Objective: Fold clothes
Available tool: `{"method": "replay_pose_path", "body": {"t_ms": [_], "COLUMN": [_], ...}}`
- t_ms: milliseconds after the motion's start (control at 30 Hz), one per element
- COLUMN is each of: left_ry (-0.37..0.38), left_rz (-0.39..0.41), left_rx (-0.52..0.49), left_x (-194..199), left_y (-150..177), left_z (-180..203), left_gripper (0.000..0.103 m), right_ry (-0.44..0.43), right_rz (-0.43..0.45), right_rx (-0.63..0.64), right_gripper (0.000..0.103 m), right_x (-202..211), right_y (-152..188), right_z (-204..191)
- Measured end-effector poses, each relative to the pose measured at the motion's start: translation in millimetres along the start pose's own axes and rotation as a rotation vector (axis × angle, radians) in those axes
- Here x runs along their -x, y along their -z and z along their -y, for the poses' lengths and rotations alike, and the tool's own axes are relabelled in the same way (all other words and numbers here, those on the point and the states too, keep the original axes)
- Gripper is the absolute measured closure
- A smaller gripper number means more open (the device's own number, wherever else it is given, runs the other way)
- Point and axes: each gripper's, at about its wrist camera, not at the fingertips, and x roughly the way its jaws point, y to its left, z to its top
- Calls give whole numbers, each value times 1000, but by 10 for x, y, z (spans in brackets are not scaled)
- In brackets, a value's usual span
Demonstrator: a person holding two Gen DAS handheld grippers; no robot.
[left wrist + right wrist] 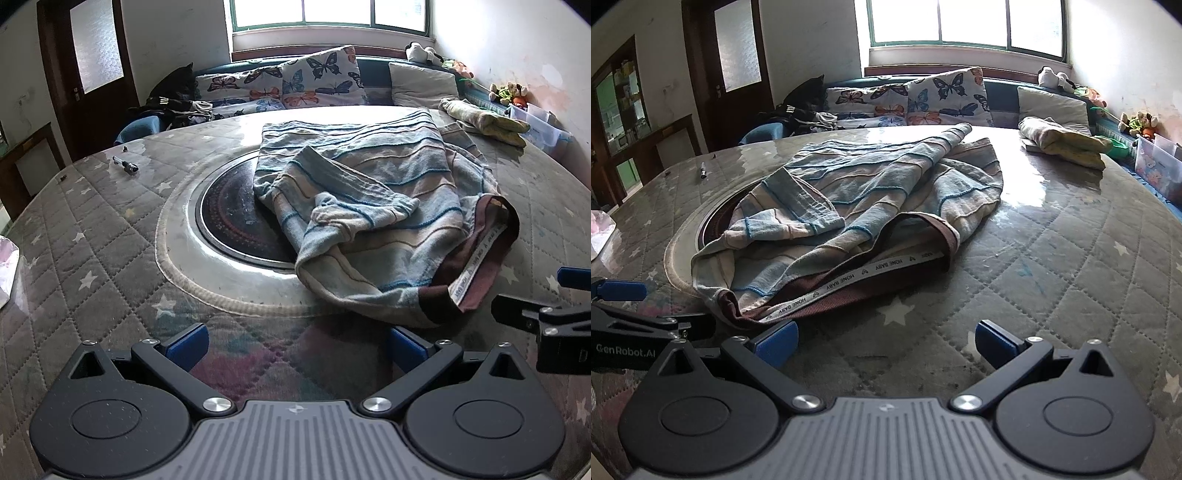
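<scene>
A blue and beige striped top [373, 192] [857, 206] lies crumpled on the round quilted table [92, 236] [1052, 258], its brown collar with a white label tape [849, 280] facing me. One sleeve [332, 177] is folded across the body. My left gripper [297, 345] hovers open just short of the garment's near edge, nothing between its blue pads. In the right wrist view, my right gripper [886, 341] stands open too, its left pad [775, 341] close to the collar. Each gripper shows at the edge of the other's view: the right gripper [546, 317], the left gripper [631, 314].
A dark round hotplate [236, 218] set in the table's middle lies partly under the top. A folded yellowish cloth [484, 120] [1063, 142] rests at the far right. A small pen-like tool [125, 164] lies far left. Butterfly cushions [291, 83] line a bench behind.
</scene>
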Motion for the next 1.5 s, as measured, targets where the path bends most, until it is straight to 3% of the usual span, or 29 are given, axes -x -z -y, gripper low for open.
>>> {"method": "replay_pose_path", "body": {"t_ms": [433,767,1033,1200,1367,1500], "left_ry": [-14,-26,33,48,75,109], "left_rz": [52,145,161,179,168,166], "left_rx": [-21,-167,-297,-382,-387,-346], "left_x": [-28,-245,-418,-469,-526,-533], "left_y": [-240,-542,-569,-526,-536,-577], "left_z": [-2,163,265,348,308,221], "left_gripper": [0,3,21,26,45,69], "right_ry": [-24,-3,33,60,50,48], "right_rz": [-6,26,35,1,-20,-17], "right_rx": [6,-11,-54,-53,-91,-114], "right_gripper": [0,1,14,22,32,41], "right_x": [-81,-140,-317,-618,-945,-1149], "right_y": [-61,-364,-686,-865,-1068,-1254], "right_z": [51,324,700,879,1063,1162]}}
